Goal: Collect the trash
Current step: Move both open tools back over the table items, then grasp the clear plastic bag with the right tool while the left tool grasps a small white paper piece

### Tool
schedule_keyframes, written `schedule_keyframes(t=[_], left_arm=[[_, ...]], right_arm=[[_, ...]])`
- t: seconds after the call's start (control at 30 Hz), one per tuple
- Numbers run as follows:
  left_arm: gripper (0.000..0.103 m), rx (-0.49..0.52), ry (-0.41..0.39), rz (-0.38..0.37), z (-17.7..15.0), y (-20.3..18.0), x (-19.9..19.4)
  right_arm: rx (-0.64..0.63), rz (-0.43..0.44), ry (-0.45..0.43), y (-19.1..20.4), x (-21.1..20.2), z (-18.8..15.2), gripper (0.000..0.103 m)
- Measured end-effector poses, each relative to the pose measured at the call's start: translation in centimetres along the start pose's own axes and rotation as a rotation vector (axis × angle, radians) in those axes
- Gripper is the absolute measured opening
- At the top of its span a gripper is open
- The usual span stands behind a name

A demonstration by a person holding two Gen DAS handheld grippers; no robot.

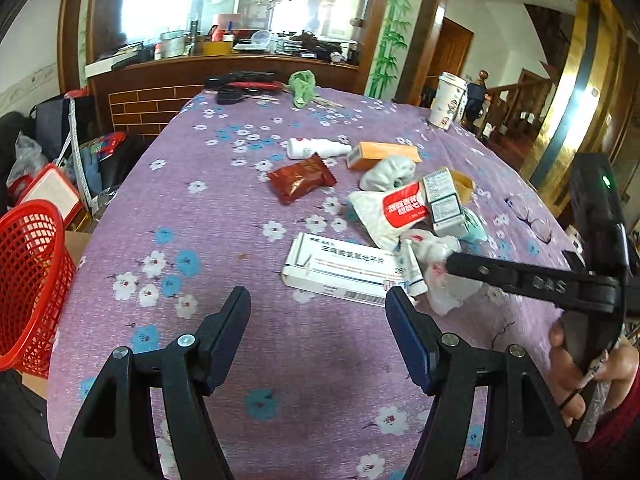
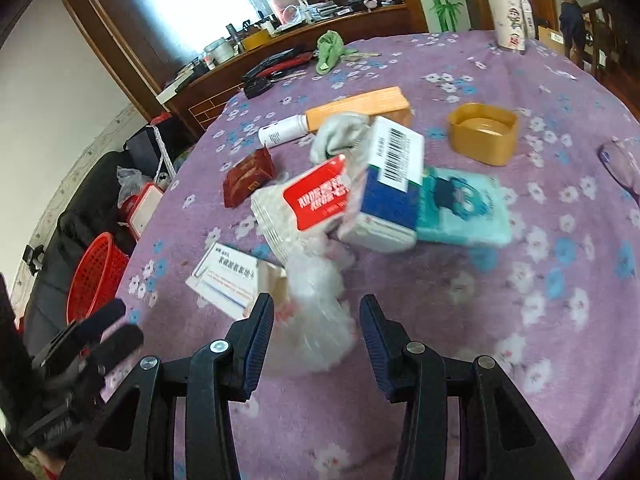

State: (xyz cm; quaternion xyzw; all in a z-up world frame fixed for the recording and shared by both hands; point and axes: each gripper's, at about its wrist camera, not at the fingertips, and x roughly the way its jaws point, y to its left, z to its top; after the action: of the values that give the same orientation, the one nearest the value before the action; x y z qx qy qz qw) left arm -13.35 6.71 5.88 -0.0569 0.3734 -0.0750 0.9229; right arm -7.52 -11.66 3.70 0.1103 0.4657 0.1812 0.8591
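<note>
Trash lies heaped on a purple flowered tablecloth. My right gripper straddles a crumpled clear plastic bag; the bag lies on the cloth between the jaws, which stand apart without clearly pressing it. From the left wrist view, the right gripper reaches in from the right onto that bag. My left gripper is open and empty, just short of a white medicine box. A red snack wrapper, a tissue pack with a red label and a blue-white box lie beyond.
A red mesh basket stands off the table's left edge. Farther back lie a white bottle, an orange box, a yellow tub, a teal pack, a paper cup, a green cloth and glasses.
</note>
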Motion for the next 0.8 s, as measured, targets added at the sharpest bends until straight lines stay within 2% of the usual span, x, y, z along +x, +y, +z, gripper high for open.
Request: schedule_keyframes(t=[0.17,0.2,0.3,0.43,0.6,0.67,0.73,0.8], left_arm=[[0.069,0.008,0.01,-0.004,0.1,-0.3,0.2],[0.069,0.011,0.013,-0.006,0.1,-0.4,0.3],[0.069,0.018,0.019,-0.013,0.3,-0.9,0.6],[0.069,0.05,0.031,-0.035,0.6,-2.7,1.1],[0.068,0.11,0.052,-0.052,0.9,-6.0,2.8],[0.058,0.118,0.072,-0.052,1.1,-7.0,4.0],[0.043,0.118,0.104,-0.057,1.3,-7.7,5.3],[0.038,0.112,0.128,-0.05,1.4,-7.9,6.4]], right_arm=[[0.029,0.015,0.051,-0.4,2.0,0.0,0.047],[0.039,0.039,0.069,-0.7,2.3,-0.1,0.04],[0.042,0.068,0.073,-1.2,2.0,-0.7,0.034],[0.016,0.055,0.013,-1.4,-0.5,-1.2,0.033],[-0.002,0.0,-0.088,-1.9,-4.0,-1.7,0.033],[-0.004,-0.011,-0.105,-2.2,-4.6,-2.0,0.033],[0.003,-0.013,-0.107,-2.7,-4.8,-2.2,0.033],[0.013,-0.008,-0.105,-3.2,-5.1,-2.3,0.033]])
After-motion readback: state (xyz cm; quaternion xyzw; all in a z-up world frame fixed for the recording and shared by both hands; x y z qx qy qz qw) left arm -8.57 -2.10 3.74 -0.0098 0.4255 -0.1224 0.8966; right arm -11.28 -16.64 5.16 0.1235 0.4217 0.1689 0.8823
